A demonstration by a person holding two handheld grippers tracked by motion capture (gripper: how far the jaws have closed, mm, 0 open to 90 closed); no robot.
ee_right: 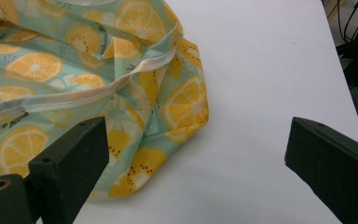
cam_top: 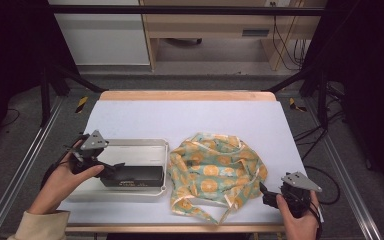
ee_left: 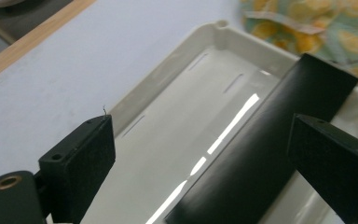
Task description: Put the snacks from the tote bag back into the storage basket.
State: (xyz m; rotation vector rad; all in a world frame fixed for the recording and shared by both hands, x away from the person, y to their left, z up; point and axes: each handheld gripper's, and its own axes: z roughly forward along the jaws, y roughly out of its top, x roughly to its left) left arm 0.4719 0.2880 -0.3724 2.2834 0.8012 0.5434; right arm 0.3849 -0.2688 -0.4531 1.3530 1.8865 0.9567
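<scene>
White table surface (cam_top: 190, 117), pale wood strip along its far edge.

Left half of table: shallow white rectangular plastic tray (cam_top: 130, 145), long side across the table. Inside it, along the near wall, a long black rectangular box (cam_top: 132, 176), lying flat. In the left gripper view the box (ee_left: 261, 144) runs diagonally across the tray floor (ee_left: 177, 140), its far end close to the tray's corner.

Left gripper (cam_top: 114, 167): held in the person's left hand (cam_top: 67, 175) at the tray's left end, pointing right toward the near end of the black box. Grey three-cornered plate on top. In its own view the two black jaws stand wide apart, nothing between them; the right jaw overlaps the box in the picture, the left jaw sits over the tray's rim. Whether either jaw touches the box cannot be told.

Right of the tray: crumpled mint-green cloth with orange citrus-slice print and pale ribbon trim (cam_top: 215, 170), touching or just beside the tray's right wall, spreading toward the near edge of the table. Loose ties trail off its near side.

Right gripper (cam_top: 266, 192): in the person's right hand (cam_top: 295, 212) at the table's near right corner, tips aimed at the cloth's right edge. In its own view jaws spread wide, empty; the cloth's (ee_right: 121, 84) hem lies just ahead of the left jaw, bare table ahead of the right jaw.
</scene>
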